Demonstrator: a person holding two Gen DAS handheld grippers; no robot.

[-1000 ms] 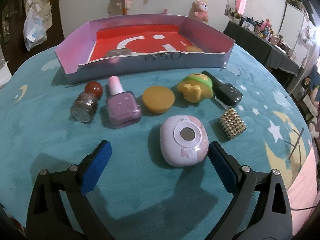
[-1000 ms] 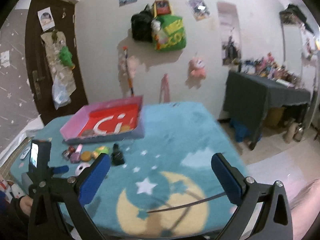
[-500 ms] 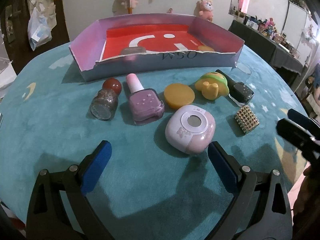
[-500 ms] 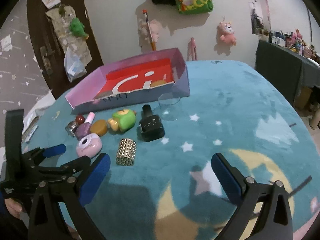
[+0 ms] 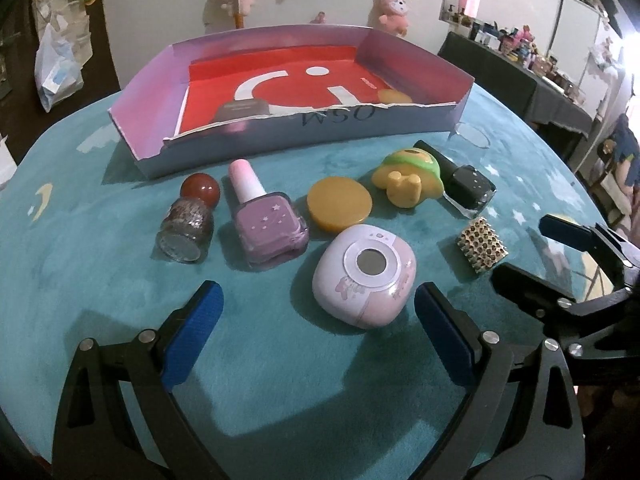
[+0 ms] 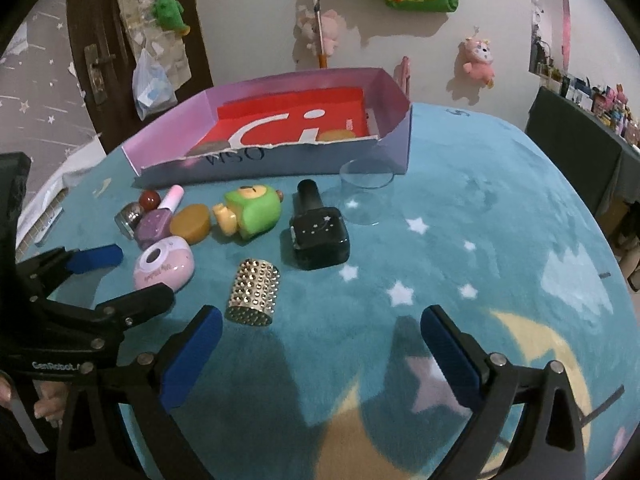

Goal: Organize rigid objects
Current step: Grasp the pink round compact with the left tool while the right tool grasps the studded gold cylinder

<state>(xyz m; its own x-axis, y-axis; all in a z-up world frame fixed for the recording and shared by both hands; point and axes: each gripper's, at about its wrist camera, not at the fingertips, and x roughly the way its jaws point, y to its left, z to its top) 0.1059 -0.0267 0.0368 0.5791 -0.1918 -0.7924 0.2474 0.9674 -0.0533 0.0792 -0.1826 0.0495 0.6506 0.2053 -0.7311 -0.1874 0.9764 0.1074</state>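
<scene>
While both tools hung above the teal star-patterned counter (image 5: 100,280), nothing was gripped. Left hand-held gripper (image 5: 318,328): jaws spread wide, empty, with the pink round case (image 5: 364,276) lying just ahead of them. Right hand-held gripper (image 6: 320,340): likewise wide open and empty, low over the moon print.

Row noted left to right before the box: glitter bottle with red ball cap (image 5: 188,220), lilac polish bottle (image 5: 268,224) lying down, amber disc (image 5: 340,206), green-and-yellow toy (image 5: 408,178), black polish bottle (image 5: 466,186), and nearer the right side a gold studded cylinder (image 5: 482,246). A clear cup (image 6: 366,192) stood by the box's right corner.

Purple box (image 5: 152,152) with red floor sat behind the row. Inside, only a grey item (image 5: 240,108) and a second amber piece (image 5: 394,97) showed, both partly hidden by the torn front wall.

Judgement: early stage. Two things appeared sorted; seven small items and the cup remained outside.
</scene>
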